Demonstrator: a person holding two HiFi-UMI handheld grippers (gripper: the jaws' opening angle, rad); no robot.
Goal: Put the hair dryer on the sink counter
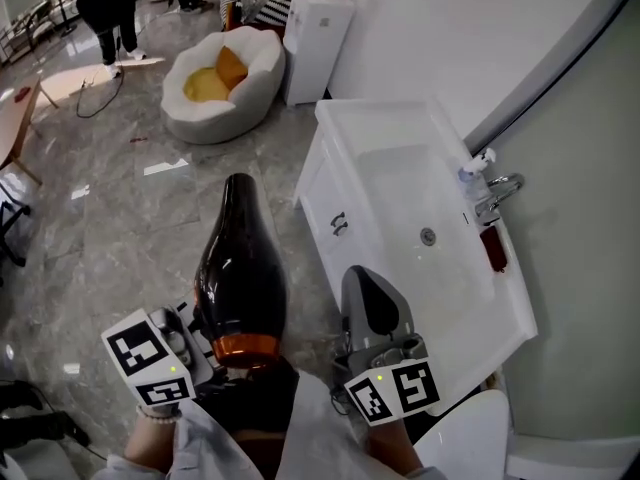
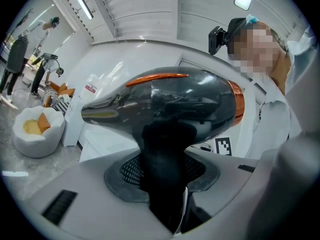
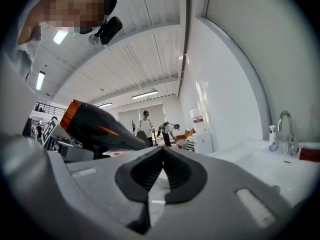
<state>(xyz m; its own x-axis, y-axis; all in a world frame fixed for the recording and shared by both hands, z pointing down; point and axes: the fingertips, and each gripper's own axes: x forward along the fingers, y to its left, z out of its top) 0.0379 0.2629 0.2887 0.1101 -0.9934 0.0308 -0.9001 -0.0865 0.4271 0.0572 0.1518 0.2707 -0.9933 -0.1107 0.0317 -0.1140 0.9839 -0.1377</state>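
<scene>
The white rectangular sink counter [image 1: 392,128] stands at about two o'clock from the person, with its basin sunk into the middle and flat ledges around it. The glossy black hair dryer with the orange ring [image 1: 240,268] is not on it yet. It hangs over the grey floor just beside the counter's front, nozzle pointing to twelve o'clock. The left gripper [image 2: 162,174] is pinching the dryer's black handle between its pads, with the body sitting across the top of the jaws. The right gripper [image 1: 372,290] is pressed together on nothing and hovers at the counter's near edge. To do this step well, I would carry the dryer toward two o'clock and aim for the bare ledge at the far end of the basin, which looks the widest flat patch. The rounded body will probably roll, so it should be laid on its side, fully resting, before the grip loosens. The empty gripper could steady it. The three o'clock ledge looks best avoided, since the chrome tap [image 1: 500,190], the small white bottle [image 1: 474,168] and a dark red item [image 1: 493,249] crowd it.
</scene>
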